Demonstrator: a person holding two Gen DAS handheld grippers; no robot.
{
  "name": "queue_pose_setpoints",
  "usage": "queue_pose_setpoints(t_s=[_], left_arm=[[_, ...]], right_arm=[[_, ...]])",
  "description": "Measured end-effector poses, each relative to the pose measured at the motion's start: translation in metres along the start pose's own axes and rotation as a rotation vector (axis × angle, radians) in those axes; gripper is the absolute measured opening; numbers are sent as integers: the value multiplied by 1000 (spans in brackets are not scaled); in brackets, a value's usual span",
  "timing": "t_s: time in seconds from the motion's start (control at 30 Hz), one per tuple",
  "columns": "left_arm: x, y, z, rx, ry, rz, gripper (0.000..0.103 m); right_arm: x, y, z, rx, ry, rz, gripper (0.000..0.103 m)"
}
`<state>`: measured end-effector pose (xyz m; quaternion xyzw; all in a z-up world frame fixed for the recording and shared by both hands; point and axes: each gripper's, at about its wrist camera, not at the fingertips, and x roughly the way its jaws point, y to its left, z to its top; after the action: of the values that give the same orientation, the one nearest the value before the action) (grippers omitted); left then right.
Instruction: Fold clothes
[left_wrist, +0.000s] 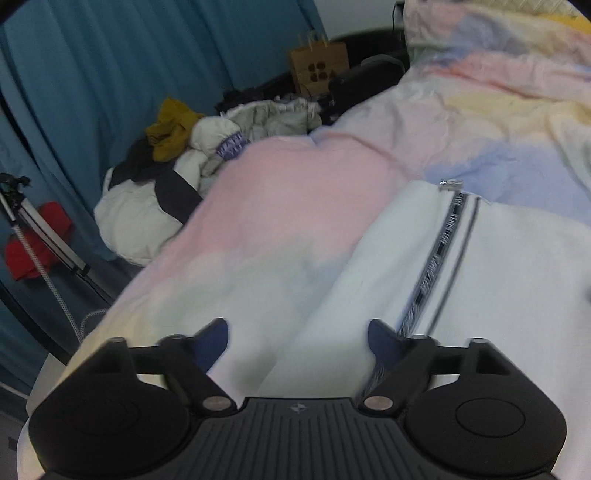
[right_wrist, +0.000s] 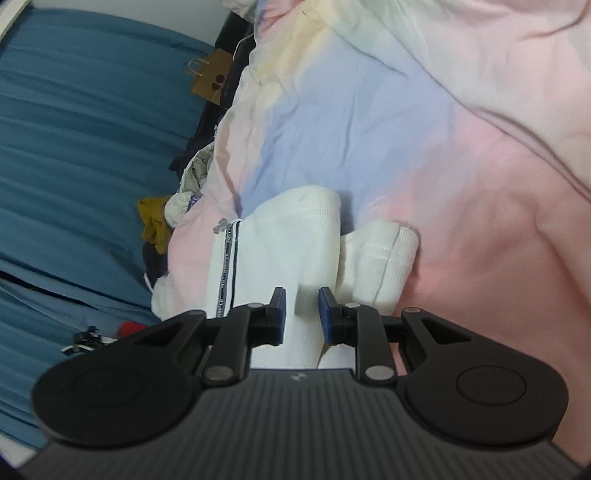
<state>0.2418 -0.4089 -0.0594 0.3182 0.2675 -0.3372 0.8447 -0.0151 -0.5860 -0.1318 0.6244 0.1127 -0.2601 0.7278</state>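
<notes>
A white ribbed garment (left_wrist: 498, 280) with a dark lettered stripe lies on the pastel duvet (left_wrist: 288, 206). In the left wrist view my left gripper (left_wrist: 297, 332) stands open just above the garment's left edge, where cloth meets duvet, and its pads touch nothing. The right wrist view shows the same garment (right_wrist: 295, 229) folded into a long stack, with a second folded part (right_wrist: 380, 254) to its right. My right gripper (right_wrist: 302, 299) is at the near end of the stack. Its blue pads stand narrowly apart, and a thick fold of white cloth fills the gap between them.
A heap of unfolded clothes (left_wrist: 155, 206), with a mustard piece (left_wrist: 170, 129) on top, lies at the bed's far left edge. Behind it are a blue curtain (left_wrist: 110, 74) and a brown paper bag (left_wrist: 317, 66). A tripod (left_wrist: 40, 229) and something red (left_wrist: 29, 251) stand beside the bed.
</notes>
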Motion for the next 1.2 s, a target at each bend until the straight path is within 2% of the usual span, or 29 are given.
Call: queue_pose_setpoints(t_s=[0.1, 0.2, 0.27, 0.37, 0.47, 0.57, 0.67, 0.8, 0.87, 0.97, 1.07, 1.13, 1.17, 1.2], left_arm=[[-71, 21, -44, -102, -63, -72, 85], [-138, 22, -105, -177, -115, -133, 85], [-170, 13, -147, -208, -116, -142, 85], [-199, -4, -200, -235, -108, -112, 85], [-211, -15, -233, -225, -94, -72, 85], [-211, -25, -247, -154, -86, -51, 85], [-201, -32, -254, -117, -77, -32, 84], [-188, -37, -259, -89, -70, 5, 83], [-185, -34, -261, -103, -70, 13, 82], [-179, -21, -260, -163, -65, 27, 68], [-178, -5, -258, -240, -69, 19, 48], [-180, 2, -257, -274, -77, 0, 26], [-182, 3, -256, -285, -78, -11, 23], [-184, 4, -255, -295, -78, -19, 19]], right_arm=[[3, 3, 0, 8, 76, 61, 23], [8, 10, -8, 1, 182, 121, 23], [11, 15, -17, -22, 230, 118, 23], [11, 16, -26, -29, 258, 55, 23], [7, 12, -26, 1, 276, 21, 23], [0, 11, -25, 25, 288, -4, 23], [-15, 19, -28, -29, 252, -24, 24], [-17, 18, -24, -29, 213, -40, 50], [-11, 12, -21, 3, 205, -33, 51], [8, 10, -13, 11, 200, -30, 51], [28, 9, -7, -2, 176, -11, 50], [35, 8, -3, -18, 126, 14, 48], [37, 8, -1, -38, 102, 16, 42], [38, 8, 0, -59, 87, 16, 28]])
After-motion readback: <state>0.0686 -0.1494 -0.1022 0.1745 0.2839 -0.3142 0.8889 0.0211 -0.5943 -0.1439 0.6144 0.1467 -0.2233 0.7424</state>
